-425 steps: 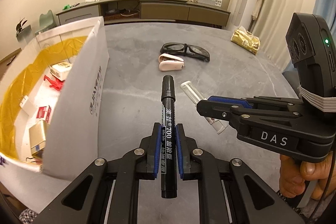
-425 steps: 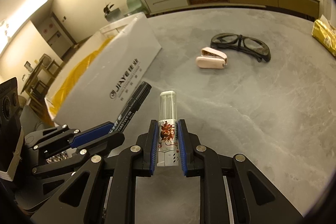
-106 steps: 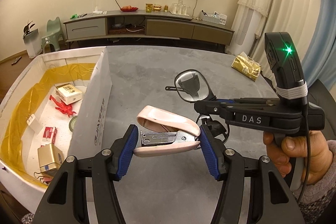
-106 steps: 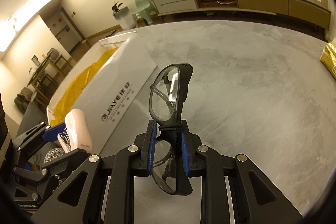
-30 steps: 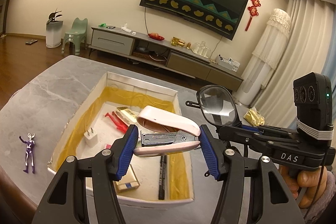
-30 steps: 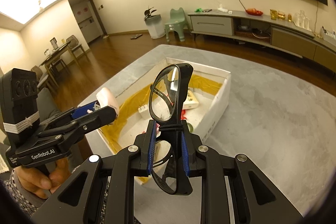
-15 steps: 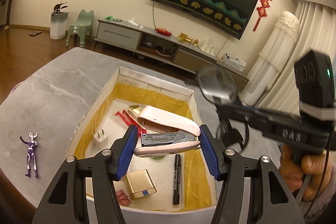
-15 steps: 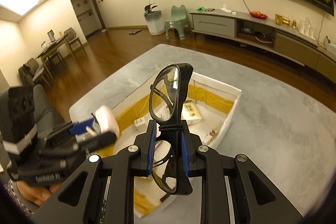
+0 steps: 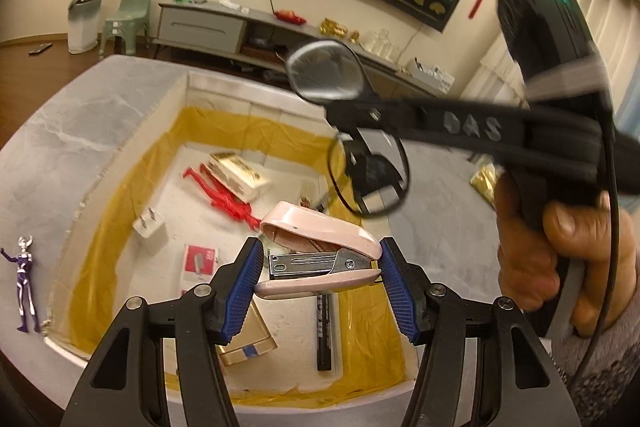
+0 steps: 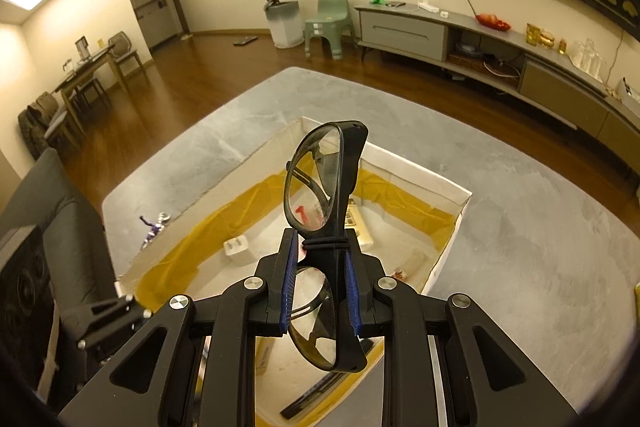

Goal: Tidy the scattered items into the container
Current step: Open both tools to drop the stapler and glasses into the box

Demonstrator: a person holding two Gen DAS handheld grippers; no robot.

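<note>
Both hand-held grippers now hover over the box (image 9: 168, 115), clamping stapler (image 9: 318, 261) and glasses (image 10: 322, 223).

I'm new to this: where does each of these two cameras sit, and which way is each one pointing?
Left wrist: sits on the left gripper, looking down along its blue-padded fingers at the pink stapler above the yellow-lined white box; the person's hand shows.
Right wrist: sits on the right gripper, looking down past the black-framed glasses into that box; no hand shows, only the other gripper's dark body at the left edge.
Both views share the box, the glasses and the purple figurine on the grey table.
</note>
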